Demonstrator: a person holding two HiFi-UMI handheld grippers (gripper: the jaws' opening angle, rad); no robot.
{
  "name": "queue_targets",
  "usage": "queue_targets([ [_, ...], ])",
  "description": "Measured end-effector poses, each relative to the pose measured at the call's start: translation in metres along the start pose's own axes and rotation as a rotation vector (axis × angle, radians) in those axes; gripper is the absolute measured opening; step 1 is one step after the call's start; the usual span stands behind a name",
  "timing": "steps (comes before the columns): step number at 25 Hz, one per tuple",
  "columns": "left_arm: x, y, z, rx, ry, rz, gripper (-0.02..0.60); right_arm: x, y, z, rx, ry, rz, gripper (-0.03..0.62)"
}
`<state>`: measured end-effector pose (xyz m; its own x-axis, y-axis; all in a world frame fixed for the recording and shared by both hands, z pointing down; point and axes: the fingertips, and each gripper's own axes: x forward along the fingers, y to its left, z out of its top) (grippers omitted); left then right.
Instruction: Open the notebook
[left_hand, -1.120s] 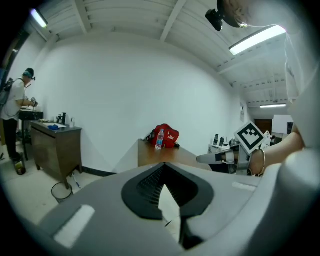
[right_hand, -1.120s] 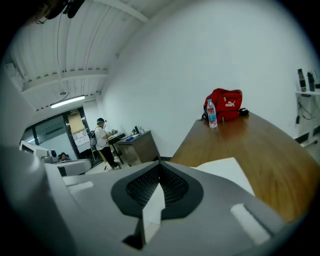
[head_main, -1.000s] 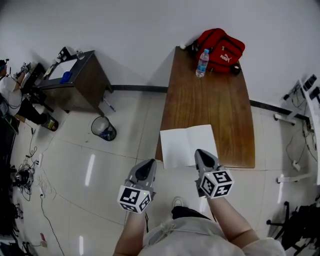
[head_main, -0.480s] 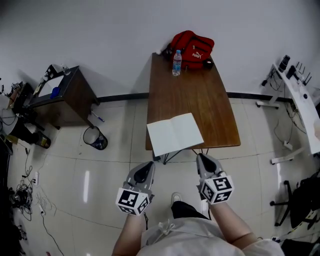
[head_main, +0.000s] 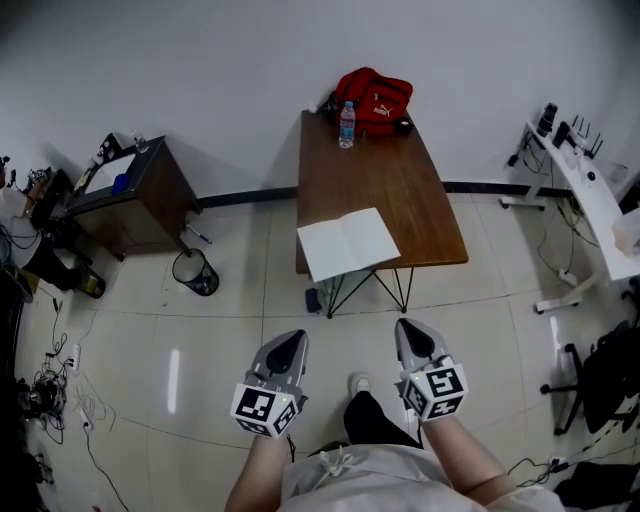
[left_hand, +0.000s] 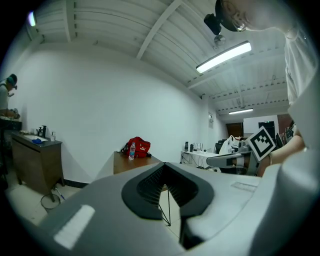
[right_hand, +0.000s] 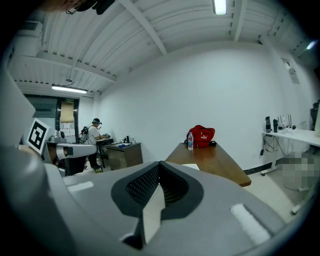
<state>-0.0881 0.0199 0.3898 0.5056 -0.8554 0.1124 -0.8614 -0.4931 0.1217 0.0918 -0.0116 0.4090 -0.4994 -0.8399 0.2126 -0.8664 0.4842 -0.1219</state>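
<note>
The white paper notebook (head_main: 347, 243) lies spread open, pages up, at the near end of the long brown wooden table (head_main: 385, 180), one corner seemingly jutting past the edge; the left gripper (head_main: 286, 346) and right gripper (head_main: 411, 338) hang well short of it, each with jaws pressed together on nothing; a careless nudge there could probably tip it onto the floor, or a light page might flop shut.

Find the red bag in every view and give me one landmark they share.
Head view: the red bag is at top centre, on the far end of the wooden table.
Left gripper view: red bag left of centre, mid-height.
Right gripper view: red bag right of centre, mid-height.
Shared landmark: the water bottle just left of the bag in all three.
</note>
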Motion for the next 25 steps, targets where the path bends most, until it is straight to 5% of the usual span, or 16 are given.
queue_targets([
  [10, -0.033, -0.053, 0.006, 0.022, -0.021, -0.029, 0.005, -0.061, 0.006, -0.006, -0.015, -0.008, -0.024, 0.003],
  [25, -0.063, -0.125, -0.006, 0.026, -0.040, -0.004, 0.005, -0.123, 0.022, -0.033, -0.084, 0.030, 0.080, 0.002],
])
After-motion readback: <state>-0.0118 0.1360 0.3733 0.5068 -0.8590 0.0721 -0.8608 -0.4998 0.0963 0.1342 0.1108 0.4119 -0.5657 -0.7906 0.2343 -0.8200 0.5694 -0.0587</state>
